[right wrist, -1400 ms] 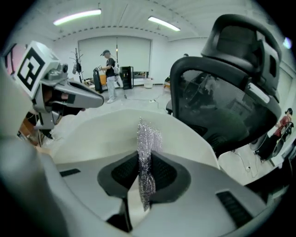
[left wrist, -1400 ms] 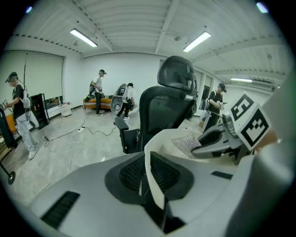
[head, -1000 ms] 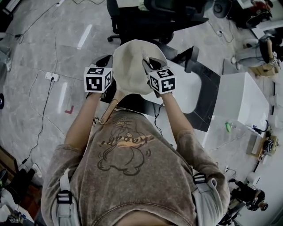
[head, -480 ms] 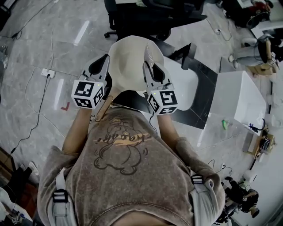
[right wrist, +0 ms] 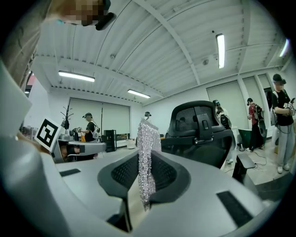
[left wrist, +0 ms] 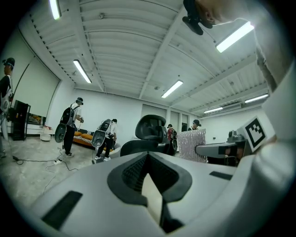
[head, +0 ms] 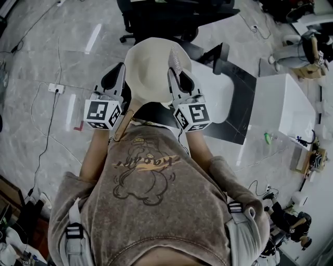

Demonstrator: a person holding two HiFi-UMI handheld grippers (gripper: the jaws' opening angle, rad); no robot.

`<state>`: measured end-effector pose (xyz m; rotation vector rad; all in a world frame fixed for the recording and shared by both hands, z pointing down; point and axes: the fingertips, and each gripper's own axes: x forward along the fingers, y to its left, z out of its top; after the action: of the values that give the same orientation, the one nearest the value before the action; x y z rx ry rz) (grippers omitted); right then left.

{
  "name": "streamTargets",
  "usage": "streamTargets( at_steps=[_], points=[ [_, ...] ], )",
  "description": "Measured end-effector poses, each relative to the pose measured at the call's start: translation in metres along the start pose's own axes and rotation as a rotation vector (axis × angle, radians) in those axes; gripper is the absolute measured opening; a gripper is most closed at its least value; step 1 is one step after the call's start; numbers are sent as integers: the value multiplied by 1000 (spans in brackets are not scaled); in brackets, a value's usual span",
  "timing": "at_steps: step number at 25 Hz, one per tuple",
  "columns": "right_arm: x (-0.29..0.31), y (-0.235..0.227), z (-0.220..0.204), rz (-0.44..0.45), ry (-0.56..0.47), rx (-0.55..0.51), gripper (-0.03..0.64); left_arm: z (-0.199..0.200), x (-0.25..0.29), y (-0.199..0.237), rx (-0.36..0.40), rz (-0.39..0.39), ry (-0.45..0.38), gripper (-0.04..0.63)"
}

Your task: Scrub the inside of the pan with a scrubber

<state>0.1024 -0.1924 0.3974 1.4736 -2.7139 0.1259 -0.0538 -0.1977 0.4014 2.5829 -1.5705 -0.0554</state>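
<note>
Head view showed my 2 claws raised in front of my chest with the pan (head: 148, 70) between them. Its pale round face was turned toward the camera, and its wooden handle (head: 123, 123) slanted down beside my left claw's marker cube. My left claw (head: 115, 77) sat at the pan's left edge. In the left gripper view its jaws were clenched on a thin beige rim (left wrist: 152, 200), which ran up between the 2 ribbed pads. My right claw (head: 179, 78) sat at the pan's right edge. In the right gripper view its jaws were clamped on the silvery scrubber (right wrist: 145, 152), which stood upright out of the gap. A beige strip lay in that same gap below the mesh; I could not tell whether it was the pan's edge. Seen from the head, the scrubber touched the pan's right edge just above my right jaws. A black office chair (head: 177, 15) stood beyond the pan.
</note>
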Motion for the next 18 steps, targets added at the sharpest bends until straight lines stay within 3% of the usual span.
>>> streamTargets(
  at_steps=[18],
  points=[
    [-7, 3, -5, 0, 13, -22, 80, -13, -8, 3, -11, 9, 53, 17]
  ],
)
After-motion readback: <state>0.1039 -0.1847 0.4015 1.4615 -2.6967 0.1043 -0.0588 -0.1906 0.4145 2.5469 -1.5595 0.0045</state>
